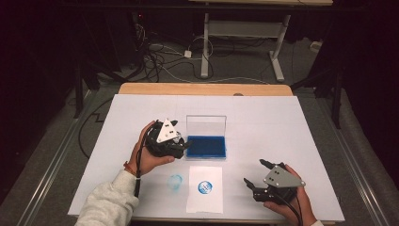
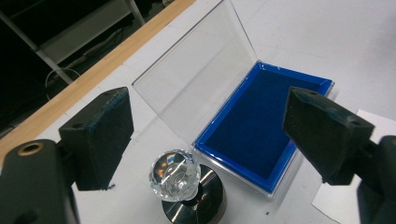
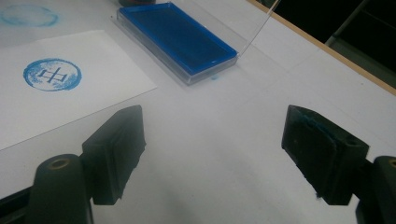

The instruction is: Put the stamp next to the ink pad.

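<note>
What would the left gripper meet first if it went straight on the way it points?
Probably the stamp with the clear faceted knob, standing free between the open left gripper fingers. Beyond it lies the blue ink pad with its lid up. Depth is hard to judge.

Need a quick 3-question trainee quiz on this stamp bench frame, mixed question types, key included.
1. True or false: the left tool is clamped on the crystal-knob stamp.
2. What lies in front of the blue ink pad? A) a sheet of paper bearing a round blue print B) a red cloth C) a pen
3. How does the ink pad's clear lid stand?

Key: 1 false, its jaws stand open around the stamp; 2 A, the paper; 3 open, upright.
</note>
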